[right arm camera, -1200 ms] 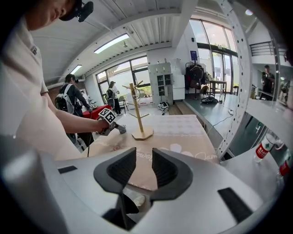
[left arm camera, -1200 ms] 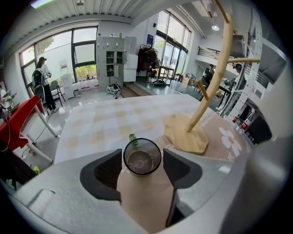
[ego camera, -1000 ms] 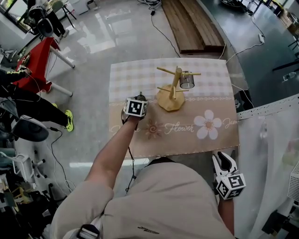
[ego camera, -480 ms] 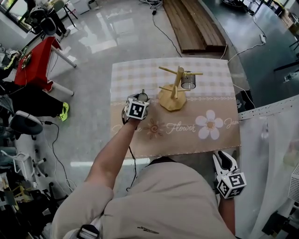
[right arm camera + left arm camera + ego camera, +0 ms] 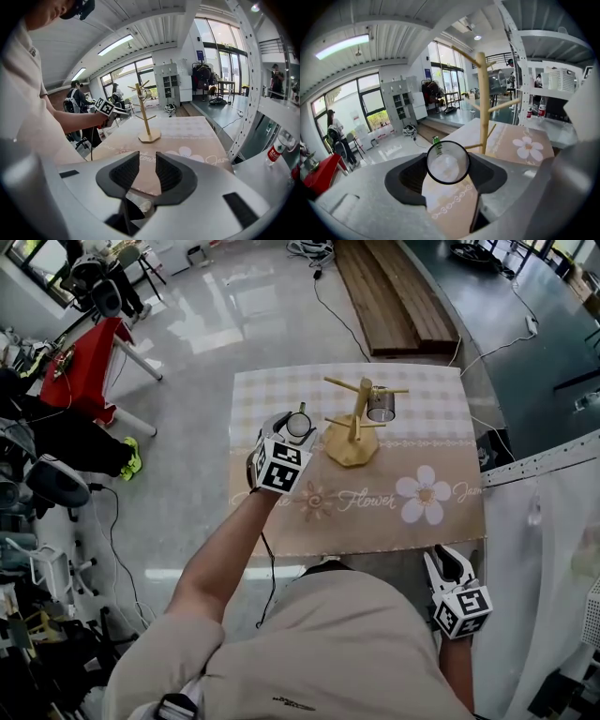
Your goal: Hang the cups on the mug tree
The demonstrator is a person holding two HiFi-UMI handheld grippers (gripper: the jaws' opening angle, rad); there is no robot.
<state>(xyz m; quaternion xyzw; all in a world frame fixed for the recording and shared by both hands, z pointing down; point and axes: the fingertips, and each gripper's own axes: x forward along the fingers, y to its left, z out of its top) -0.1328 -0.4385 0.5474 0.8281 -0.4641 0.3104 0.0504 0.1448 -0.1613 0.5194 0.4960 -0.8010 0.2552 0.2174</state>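
A wooden mug tree (image 5: 354, 424) stands on the table's far middle, and one glass cup (image 5: 380, 404) hangs from its right peg. My left gripper (image 5: 296, 431) is shut on a second clear glass cup (image 5: 300, 424), held in the air just left of the tree. In the left gripper view this cup (image 5: 447, 161) sits round between the jaws, with the tree's trunk (image 5: 484, 98) close behind it. My right gripper (image 5: 448, 565) hangs off the table's front right corner, open by a narrow gap with nothing in it. From there the tree (image 5: 145, 115) looks far off.
The table carries a beige cloth with a flower print (image 5: 420, 496) and a checked far half. Its front edge lies close to the person's body. Wooden planks (image 5: 394, 296) lie on the floor beyond. A red stand (image 5: 84, 362) and cables sit to the left.
My left gripper has risen with the cup and shifted a little right, toward the mug tree. The cup now shows larger above the marker cube. My right gripper stays put.
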